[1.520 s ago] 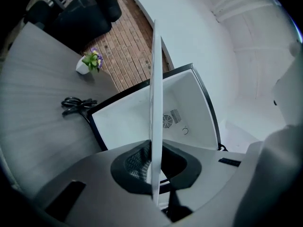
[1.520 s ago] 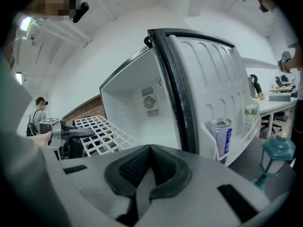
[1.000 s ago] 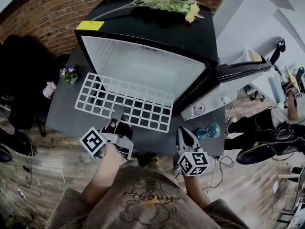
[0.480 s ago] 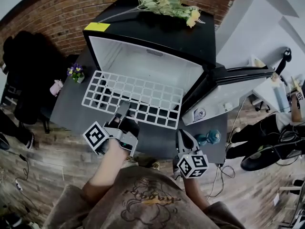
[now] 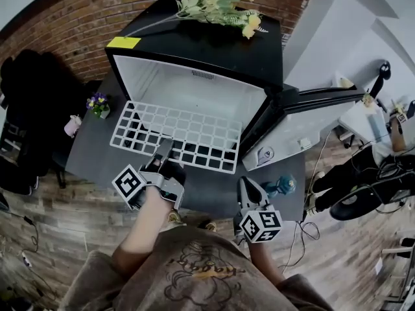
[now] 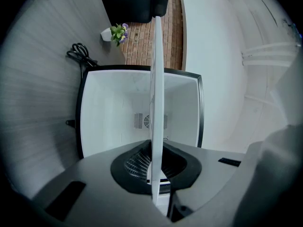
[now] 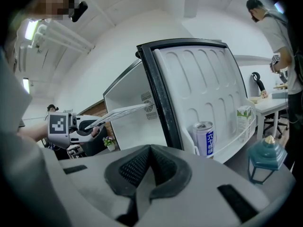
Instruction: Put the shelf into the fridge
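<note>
The white wire shelf [image 5: 175, 135] lies flat in front of the open black fridge [image 5: 194, 44], its far edge at the white interior's mouth. My left gripper [image 5: 162, 153] is shut on the middle of the shelf's near edge. In the left gripper view the shelf [image 6: 156, 79] shows edge-on as a thin white bar clamped in the left gripper [image 6: 155, 169], pointing into the fridge [image 6: 113, 112]. My right gripper [image 5: 249, 188] hangs lower right, shut and empty. In the right gripper view, past the right gripper [image 7: 149, 171], I see the shelf [image 7: 125, 110] and the left gripper [image 7: 78, 125].
The fridge door [image 5: 305, 118] stands open to the right, with a can [image 7: 204, 138] and a carton [image 7: 243, 117] in its rack. A teal lantern [image 5: 279, 186] sits on the floor near my right gripper. Flowers [image 5: 220, 5] lie atop the fridge; a small flower pot [image 5: 97, 102] stands left.
My left gripper has carried the shelf a little forward, toward the fridge opening. The right gripper has hardly moved.
</note>
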Motion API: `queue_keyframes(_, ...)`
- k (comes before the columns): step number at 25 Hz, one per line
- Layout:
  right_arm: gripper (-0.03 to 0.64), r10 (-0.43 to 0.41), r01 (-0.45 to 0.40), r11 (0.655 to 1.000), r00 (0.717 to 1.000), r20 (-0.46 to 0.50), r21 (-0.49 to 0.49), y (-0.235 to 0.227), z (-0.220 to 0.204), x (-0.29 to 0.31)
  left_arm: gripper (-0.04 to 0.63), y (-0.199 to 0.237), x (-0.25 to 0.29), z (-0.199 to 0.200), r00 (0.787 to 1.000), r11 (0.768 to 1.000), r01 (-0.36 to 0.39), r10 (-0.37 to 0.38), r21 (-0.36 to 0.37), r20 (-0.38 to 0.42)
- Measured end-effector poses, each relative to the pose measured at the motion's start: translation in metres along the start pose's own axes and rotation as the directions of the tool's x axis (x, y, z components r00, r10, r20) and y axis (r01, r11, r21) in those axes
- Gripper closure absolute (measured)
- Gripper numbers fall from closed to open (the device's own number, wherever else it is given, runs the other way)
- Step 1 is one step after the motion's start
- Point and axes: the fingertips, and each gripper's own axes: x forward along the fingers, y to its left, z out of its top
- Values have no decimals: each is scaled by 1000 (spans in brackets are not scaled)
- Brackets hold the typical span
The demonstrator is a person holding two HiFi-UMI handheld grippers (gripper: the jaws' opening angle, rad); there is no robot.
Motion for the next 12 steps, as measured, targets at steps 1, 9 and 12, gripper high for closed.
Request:
queue_keyframes(1, 618, -3, 3, 1000, 1000, 0, 1, -1, 0, 0, 548, 2, 1, 0, 1000, 1000, -1, 1, -2, -1)
queue_keyframes(9, 618, -23, 23, 1000, 1000, 0, 6, -1, -3, -6, 548, 10, 9, 1, 1000, 1000, -12, 12, -17, -13)
queue_keyframes(12, 618, -36, 36, 999, 999, 2, 9, -3, -3, -8, 548, 12, 12, 2, 1000, 1000, -18, 17, -21, -20)
